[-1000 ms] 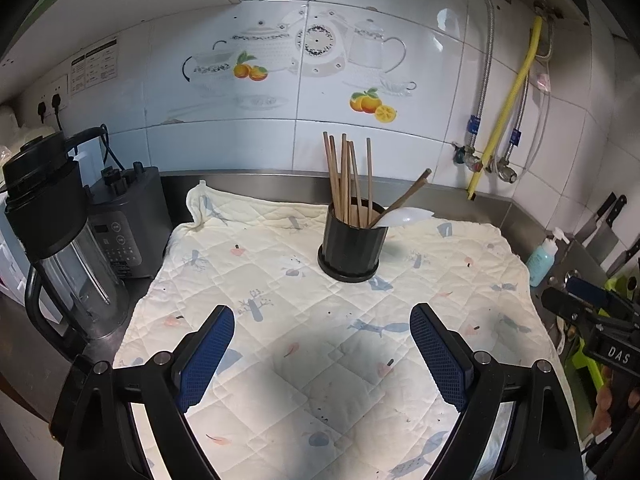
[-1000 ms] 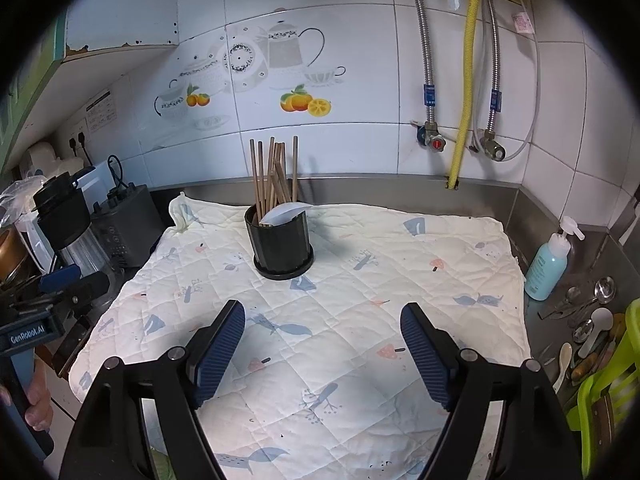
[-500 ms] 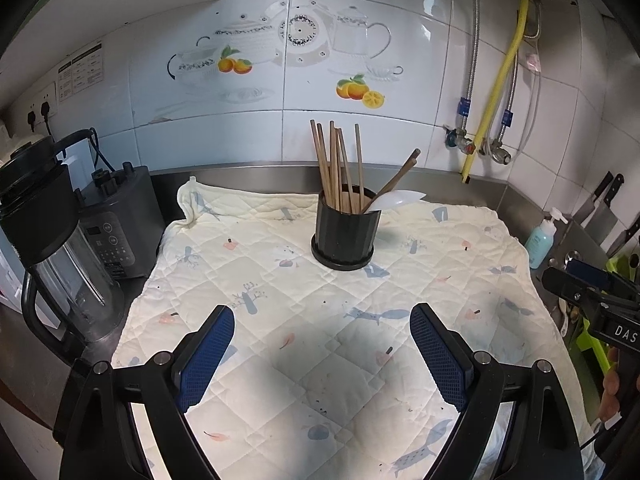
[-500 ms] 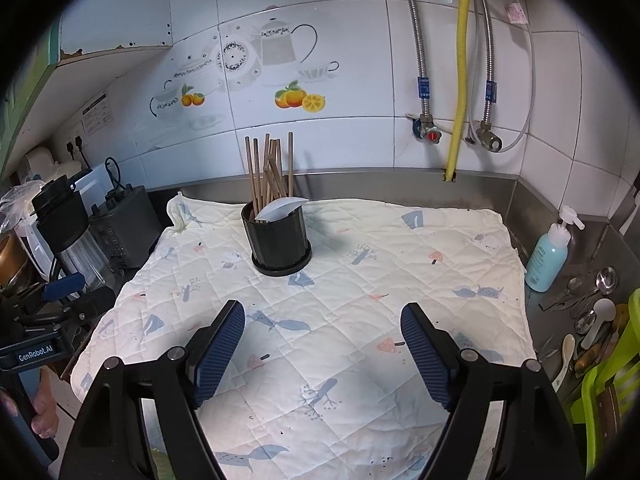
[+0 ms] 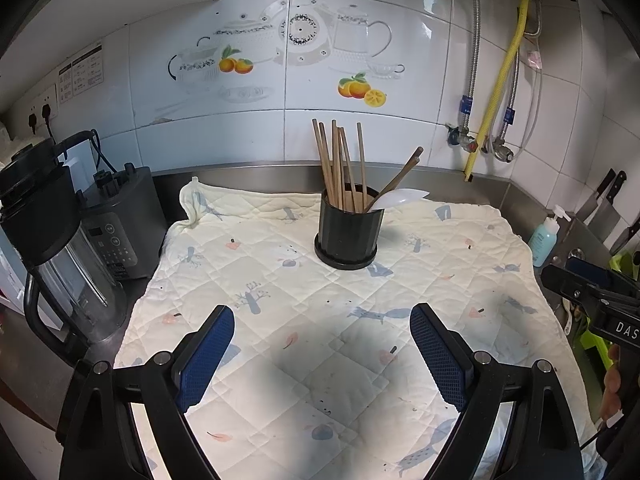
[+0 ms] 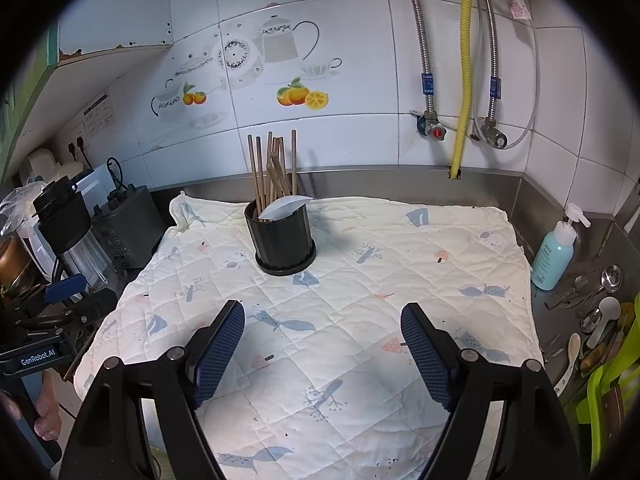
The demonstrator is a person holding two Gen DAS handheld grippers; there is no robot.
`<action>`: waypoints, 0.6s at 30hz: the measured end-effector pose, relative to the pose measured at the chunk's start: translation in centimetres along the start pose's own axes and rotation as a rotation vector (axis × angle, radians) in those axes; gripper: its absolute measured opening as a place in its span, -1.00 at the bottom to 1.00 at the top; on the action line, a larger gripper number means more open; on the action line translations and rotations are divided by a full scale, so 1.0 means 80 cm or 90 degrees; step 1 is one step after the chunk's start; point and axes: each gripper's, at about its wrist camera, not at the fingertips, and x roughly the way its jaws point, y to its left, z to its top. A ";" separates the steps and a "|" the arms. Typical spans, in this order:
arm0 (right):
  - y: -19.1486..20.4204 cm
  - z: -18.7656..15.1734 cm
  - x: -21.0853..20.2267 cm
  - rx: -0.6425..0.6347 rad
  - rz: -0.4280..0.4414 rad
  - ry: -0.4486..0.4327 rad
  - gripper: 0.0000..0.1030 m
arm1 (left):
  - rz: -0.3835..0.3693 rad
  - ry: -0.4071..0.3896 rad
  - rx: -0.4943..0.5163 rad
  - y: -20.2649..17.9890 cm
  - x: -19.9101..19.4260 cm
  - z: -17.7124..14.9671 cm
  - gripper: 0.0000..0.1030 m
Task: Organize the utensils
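Note:
A black utensil holder (image 5: 347, 232) stands upright on the quilted cloth (image 5: 280, 320) near the back wall. It holds several wooden chopsticks (image 5: 340, 168) and a white spoon (image 5: 400, 197). The holder also shows in the right wrist view (image 6: 282, 239). My left gripper (image 5: 322, 354) is open and empty, low over the cloth's front, well short of the holder. My right gripper (image 6: 323, 350) is open and empty, also over the cloth's front. Loose spoons (image 6: 598, 312) lie on the counter at the right.
A blender (image 5: 48, 248) and its black base (image 5: 120, 220) stand left of the cloth. A blue soap bottle (image 6: 557, 250) stands at the right edge. Knives (image 5: 608, 204) hang on the right wall. A green rack (image 6: 608, 392) sits at the far right.
Both grippers have pulled back and risen slightly; the holder sits a little farther and lower in view. Both stay open and empty.

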 end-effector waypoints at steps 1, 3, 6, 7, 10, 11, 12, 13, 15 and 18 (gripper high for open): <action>0.000 0.000 0.000 0.001 0.000 -0.001 0.71 | 0.000 0.000 0.000 0.000 0.000 0.000 0.87; 0.000 0.000 0.000 0.002 0.000 -0.001 0.71 | -0.001 0.001 0.000 0.001 0.000 0.000 0.87; -0.001 0.000 0.001 0.003 -0.003 0.000 0.71 | -0.001 0.001 0.000 0.000 0.000 0.000 0.87; -0.001 -0.001 0.001 0.003 -0.002 0.002 0.71 | -0.002 0.000 0.000 0.001 0.000 0.000 0.87; -0.002 -0.001 0.003 0.002 -0.002 0.004 0.71 | 0.001 0.001 -0.003 0.000 0.001 0.001 0.87; -0.002 -0.001 0.003 0.001 -0.001 0.004 0.71 | 0.000 0.001 -0.005 0.001 0.002 0.001 0.87; -0.001 -0.001 0.003 0.000 -0.002 0.004 0.71 | 0.000 0.002 -0.006 0.002 0.003 0.001 0.87; -0.002 -0.002 0.003 0.000 -0.003 0.004 0.71 | -0.001 0.003 -0.006 0.004 0.004 0.000 0.87; -0.002 -0.003 0.004 0.000 -0.001 0.006 0.71 | 0.000 0.004 -0.006 0.004 0.005 -0.001 0.87; -0.001 -0.003 0.004 0.003 -0.001 0.005 0.71 | 0.000 0.003 -0.006 0.006 0.005 -0.003 0.87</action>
